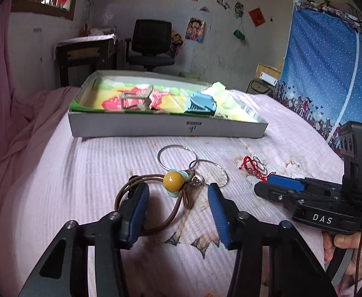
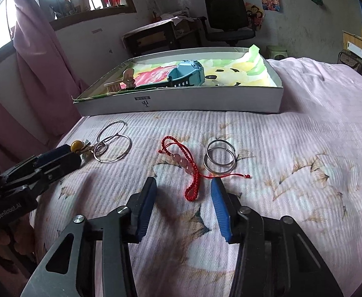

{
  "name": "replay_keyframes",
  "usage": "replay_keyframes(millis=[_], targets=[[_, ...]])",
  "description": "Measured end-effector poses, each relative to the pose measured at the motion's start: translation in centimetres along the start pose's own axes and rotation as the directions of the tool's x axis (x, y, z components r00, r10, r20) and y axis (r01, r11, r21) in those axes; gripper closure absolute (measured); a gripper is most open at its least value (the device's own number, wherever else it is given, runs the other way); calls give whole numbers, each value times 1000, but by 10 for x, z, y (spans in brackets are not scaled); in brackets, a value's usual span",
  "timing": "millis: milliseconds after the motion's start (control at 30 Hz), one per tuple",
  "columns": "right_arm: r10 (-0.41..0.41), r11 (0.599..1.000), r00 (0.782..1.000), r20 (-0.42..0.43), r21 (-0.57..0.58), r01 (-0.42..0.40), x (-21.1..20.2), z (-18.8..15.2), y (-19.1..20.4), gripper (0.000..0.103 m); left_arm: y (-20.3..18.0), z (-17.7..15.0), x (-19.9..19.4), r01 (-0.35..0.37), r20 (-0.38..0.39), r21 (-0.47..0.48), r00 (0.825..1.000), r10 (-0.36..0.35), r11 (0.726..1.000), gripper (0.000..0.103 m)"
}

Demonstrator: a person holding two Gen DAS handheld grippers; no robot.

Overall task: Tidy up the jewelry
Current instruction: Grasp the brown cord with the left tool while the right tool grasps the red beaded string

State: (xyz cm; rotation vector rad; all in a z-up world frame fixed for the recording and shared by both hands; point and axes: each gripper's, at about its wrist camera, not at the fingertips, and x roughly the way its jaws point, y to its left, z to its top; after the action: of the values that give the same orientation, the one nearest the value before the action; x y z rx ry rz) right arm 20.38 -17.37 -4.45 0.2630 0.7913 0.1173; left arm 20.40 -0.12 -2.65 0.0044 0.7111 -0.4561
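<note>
Left gripper [image 1: 178, 212]: jaws spread, low over the bed [image 1: 57, 173]. Cord with yellow bead [image 1: 173, 180] lies centre frame, bead just ahead of the jaws, cord loop passing under the left-hand pad. Key rings [image 1: 176, 158] chained to it beyond.

Right gripper [image 2: 183, 210]: jaws spread, empty. Red bracelet [image 2: 188, 168] lies centre frame; its near loop sits between the fingertips. Two steel rings [image 2: 219, 159] just right of it, possibly touching its thread.

Handling: bracelet is light, limp, braided; pinch the doubled braid near the beads. Cord is soft; the bead looks smooth and likely slippery, so take the knot instead.

Box [image 2: 205, 99], upper centre, holds a blue watch [image 2: 188, 74].
</note>
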Motion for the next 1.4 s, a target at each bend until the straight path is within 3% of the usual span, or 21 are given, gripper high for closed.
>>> replay_keyframes(millis=[300,467,567,933,1400], targets=[[31,999,999,-14,28,-31,13,2,-3,72,1,3,12,-9,-36,-28,999,8,1000,67],[38,999,999,-9,28,-38,13,0,-4,86,4,3,14,-18,-44,-54,999,16,998,79],[43,999,999,-5,27,-43,13,-1,-4,93,4,1,10,-21,-37,-68,999,18,997,79],[66,998,997,34,-8,-66,-4,-16,2,96,-2,-29,-23,56,40,-109,998,-52,992,80],[60,996,983,175,-82,-46,-38,-23,12,97,-18,-21,-48,78,21,-106,997,-76,991,81]])
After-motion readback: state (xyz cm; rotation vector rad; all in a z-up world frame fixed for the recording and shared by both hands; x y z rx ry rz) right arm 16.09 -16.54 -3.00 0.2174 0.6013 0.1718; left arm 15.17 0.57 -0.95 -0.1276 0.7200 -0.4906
